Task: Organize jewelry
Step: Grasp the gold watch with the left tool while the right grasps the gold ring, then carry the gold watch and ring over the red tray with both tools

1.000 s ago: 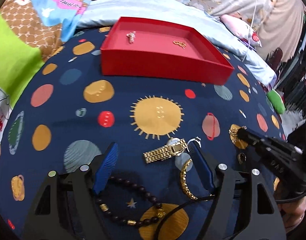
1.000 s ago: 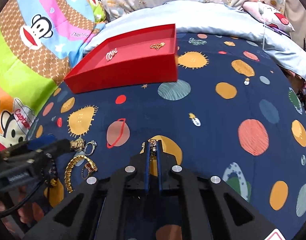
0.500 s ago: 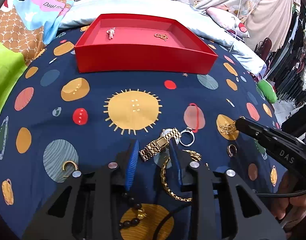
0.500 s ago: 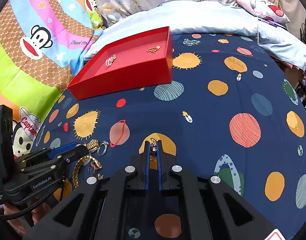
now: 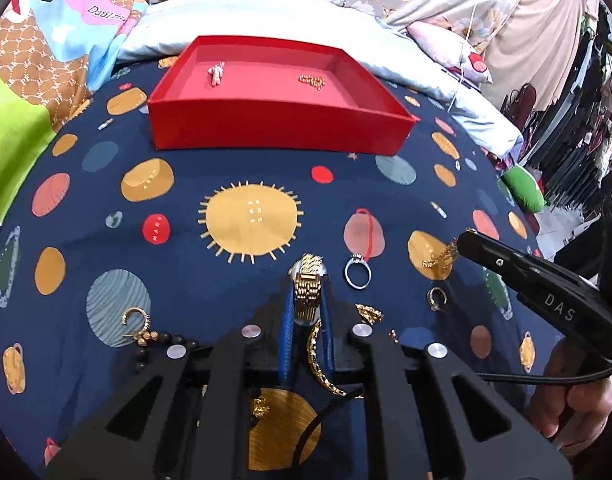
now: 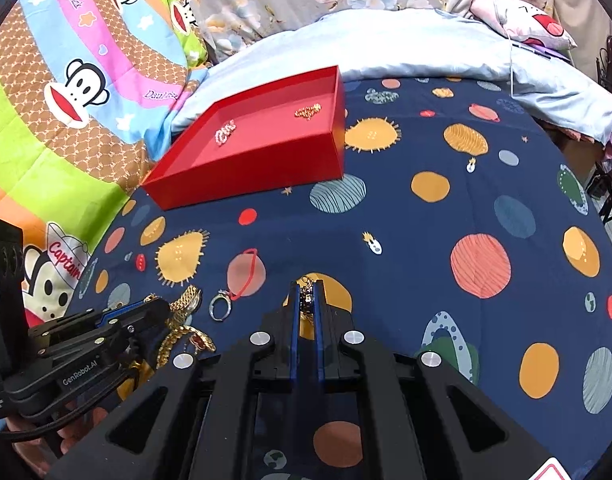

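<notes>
Two grippers pinched tight, left gripper (image 5: 308, 300) just closed on gold link watch (image 5: 308, 288), right gripper (image 6: 306, 300) on gold chain (image 6: 306, 289)

Bright, even, soft-shadowed light; sharp centres, with strong fisheye bending and dark corners at the edges.

My left gripper (image 5: 307, 312) is a matte black angular frame with triangular cut-outs, round silver screws and two flat blue fingers (image 5: 286, 334); a black cable loops beneath it. My right gripper (image 6: 306, 308) is built the same. Seen from the side, one carries white "DAS" lettering, the other "GenRobot.AI".
</notes>
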Motion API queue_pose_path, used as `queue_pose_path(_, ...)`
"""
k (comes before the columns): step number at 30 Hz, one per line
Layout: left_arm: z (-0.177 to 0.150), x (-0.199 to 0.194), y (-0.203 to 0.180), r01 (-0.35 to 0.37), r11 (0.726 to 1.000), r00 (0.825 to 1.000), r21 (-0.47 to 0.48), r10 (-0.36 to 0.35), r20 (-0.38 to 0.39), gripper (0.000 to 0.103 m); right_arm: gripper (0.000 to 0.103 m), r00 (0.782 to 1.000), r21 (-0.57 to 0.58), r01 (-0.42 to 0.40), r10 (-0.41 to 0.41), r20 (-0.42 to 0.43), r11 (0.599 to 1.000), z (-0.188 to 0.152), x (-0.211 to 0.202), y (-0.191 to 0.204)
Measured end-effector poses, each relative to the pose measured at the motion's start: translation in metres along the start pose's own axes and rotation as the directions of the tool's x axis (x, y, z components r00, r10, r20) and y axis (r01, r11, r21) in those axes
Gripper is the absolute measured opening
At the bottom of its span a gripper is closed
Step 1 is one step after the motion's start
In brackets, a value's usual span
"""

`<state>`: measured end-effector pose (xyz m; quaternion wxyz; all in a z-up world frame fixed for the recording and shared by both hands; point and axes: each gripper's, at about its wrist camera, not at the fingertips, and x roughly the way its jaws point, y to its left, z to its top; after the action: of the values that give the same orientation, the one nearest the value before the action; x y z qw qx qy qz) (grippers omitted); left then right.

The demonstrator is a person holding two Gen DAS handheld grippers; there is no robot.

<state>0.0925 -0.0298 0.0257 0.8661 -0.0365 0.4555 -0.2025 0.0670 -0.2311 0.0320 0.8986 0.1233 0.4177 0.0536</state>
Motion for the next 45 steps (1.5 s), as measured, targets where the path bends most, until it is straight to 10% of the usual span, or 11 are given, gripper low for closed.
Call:
queue_pose_path(29,0.069,-0.107,0.011,-0.013,1.0,0.976,-0.004,0.014,0.219,0.011,0.005,0.978,-0.087,-0.113,0.126,0.169,0.99,0.05,-0.08,0.037)
queue_pose_path(45,0.166,-0.054,0.011,-0.035,0.999,0.97,0.03,0.027,0.242,0.011,0.005,0.974,-0.122,-0.124,0.145,0.174,0.985,0.14,-0.019,0.04)
